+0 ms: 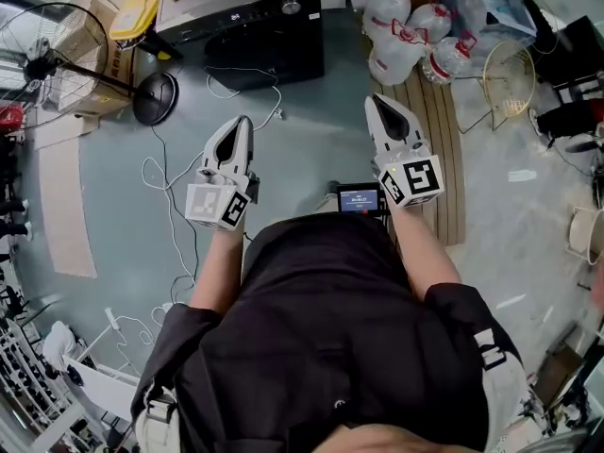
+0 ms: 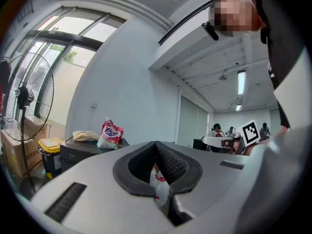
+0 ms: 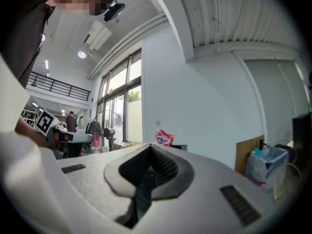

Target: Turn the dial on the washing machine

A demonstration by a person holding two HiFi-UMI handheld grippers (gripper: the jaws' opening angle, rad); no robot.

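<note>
Black washing machine [image 1: 247, 36] topped by a red-and-white bag [image 2: 110, 134]. Grey-blue floor [image 1: 113, 206]. Pale grey left tool [image 1: 242, 121] and right tool [image 1: 381, 100], black-padded, with black-and-white square-patterned marker cubes. Yellow bin lid [image 1: 135, 12].

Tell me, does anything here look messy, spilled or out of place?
Mostly clutter: a thin white cable snakes loose across the floor near the fan, and big water bottles sit bunched beside the washing machine. Nothing looks spilled or broken.
</note>
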